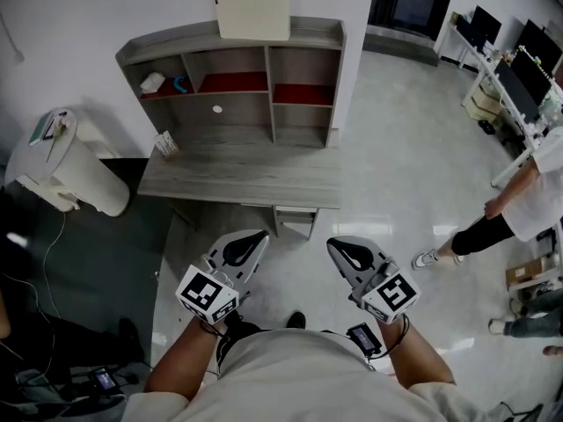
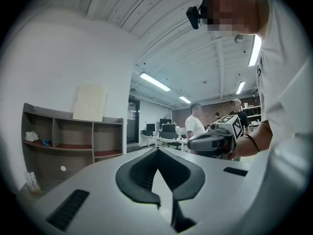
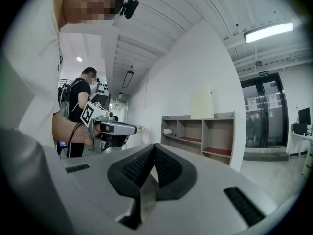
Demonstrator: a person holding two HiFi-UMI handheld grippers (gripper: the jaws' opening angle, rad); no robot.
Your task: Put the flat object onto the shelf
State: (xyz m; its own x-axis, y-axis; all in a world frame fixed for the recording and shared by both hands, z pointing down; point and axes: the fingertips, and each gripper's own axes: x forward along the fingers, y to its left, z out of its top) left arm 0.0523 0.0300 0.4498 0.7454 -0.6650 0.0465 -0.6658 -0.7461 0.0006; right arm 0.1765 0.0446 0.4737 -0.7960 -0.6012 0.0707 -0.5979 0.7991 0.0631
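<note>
A flat cream board [image 1: 251, 5] stands on top of the grey shelf unit [image 1: 308, 35], leaning against the white wall; it also shows in the left gripper view [image 2: 89, 103] and the right gripper view [image 3: 201, 103]. The shelf unit sits at the back of a grey desk [image 1: 237, 174]. My left gripper [image 1: 258, 235] and right gripper [image 1: 335, 244] hang side by side close to my body, well short of the desk. Both point level toward the shelf. Each is shut, with nothing between its dark pads [image 2: 139, 173] [image 3: 139, 168].
A white bin-like unit [image 1: 66, 161] stands left of the desk. A small box [image 1: 166, 144] lies on the desk's left end, and small items [image 1: 154, 83] sit in the left shelf compartment. A person [image 1: 519, 209] stands at the right near tables with monitors [image 1: 519, 69].
</note>
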